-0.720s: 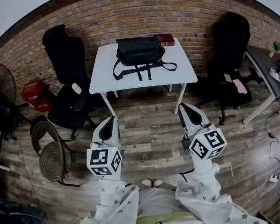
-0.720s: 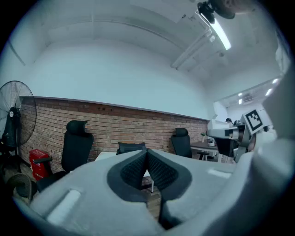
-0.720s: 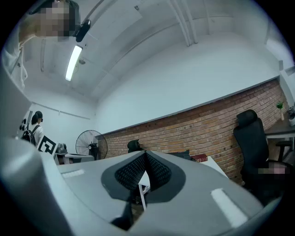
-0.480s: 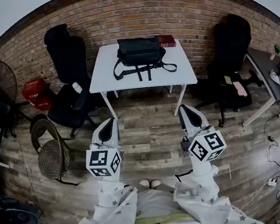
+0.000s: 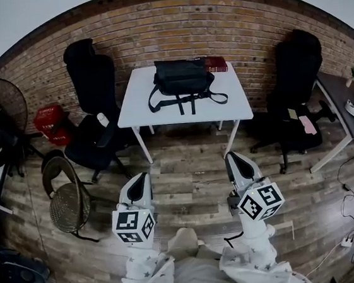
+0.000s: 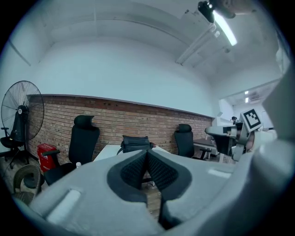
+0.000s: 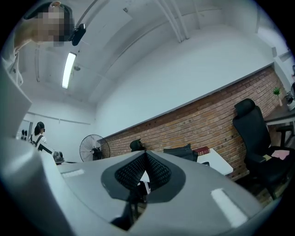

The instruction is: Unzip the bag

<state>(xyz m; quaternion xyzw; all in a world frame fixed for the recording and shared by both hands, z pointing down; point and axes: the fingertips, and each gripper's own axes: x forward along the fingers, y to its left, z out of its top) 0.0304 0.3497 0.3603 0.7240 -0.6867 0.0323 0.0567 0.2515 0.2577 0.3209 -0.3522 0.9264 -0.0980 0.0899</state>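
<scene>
Brick wall [image 5: 171, 30] and wood-plank floor [image 5: 187, 178] frame a small white table [image 5: 136, 107] that stands against the wall. One black office chair [image 5: 92, 77] sits to its left, a second chair [image 5: 297, 70] to its right, and a standing fan [image 5: 1, 116] is further left. A black bag [image 5: 181, 77] lies along the table's far edge, about midway. Its long axis runs left to right, parallel with the wall, and its straps spill toward the near edge, which suggests its front faces the person. A dark red book [image 5: 215, 65] sits just beside it near the far right corner. The zipper is too small to make out. The person stands well back from the table, holding the left gripper [image 5: 140, 178] and the right gripper [image 5: 233, 158] side by side over the floor, both aimed at the table. Each gripper's jaws are pressed together with nothing between them. This looks like a carrying posture for the approach: the bag is out of reach, unzipping has not begun, and the jaws would need to part before taking the zipper pull.
</scene>
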